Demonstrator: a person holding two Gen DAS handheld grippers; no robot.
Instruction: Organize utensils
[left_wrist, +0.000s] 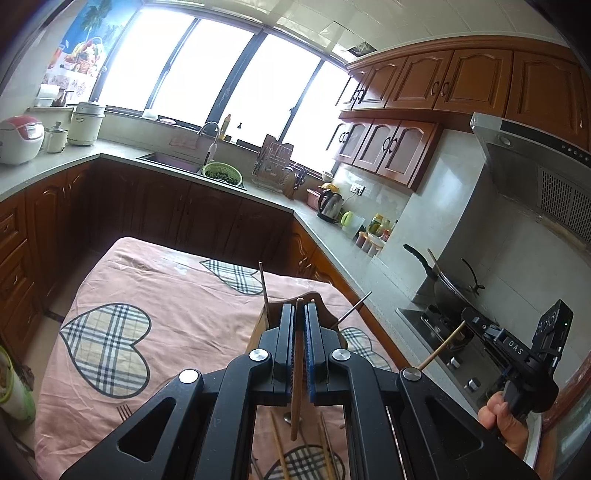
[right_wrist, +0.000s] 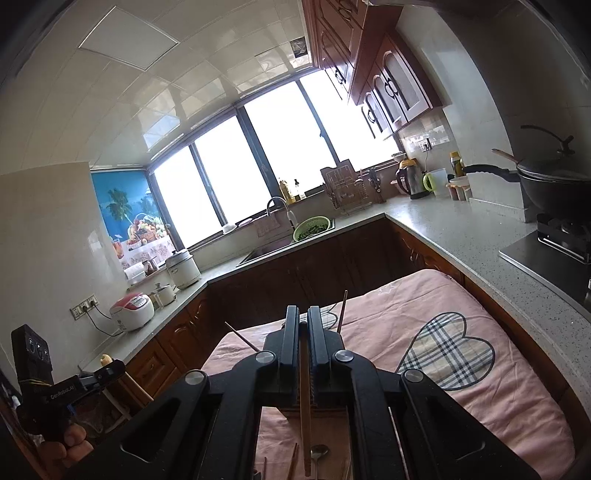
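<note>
My left gripper (left_wrist: 299, 308) is shut on a brown wooden chopstick (left_wrist: 296, 369) that hangs down between the fingers. A wooden utensil holder (left_wrist: 263, 325) sits right behind the fingers, with two thin sticks (left_wrist: 263, 286) poking out of it. My right gripper (right_wrist: 303, 314) is shut on a lighter wooden chopstick (right_wrist: 306, 417). It also shows in the left wrist view (left_wrist: 466, 326) at the right, over the stove. Loose chopsticks (left_wrist: 277, 443) and a metal spoon (right_wrist: 319, 452) lie on the pink cloth below.
The table wears a pink cloth (left_wrist: 173, 295) with plaid hearts. A counter (left_wrist: 332, 243) runs around it, with a kettle (left_wrist: 330, 203), jars and a sink (left_wrist: 173, 160). A stove with a black wok (right_wrist: 554, 184) stands at the right.
</note>
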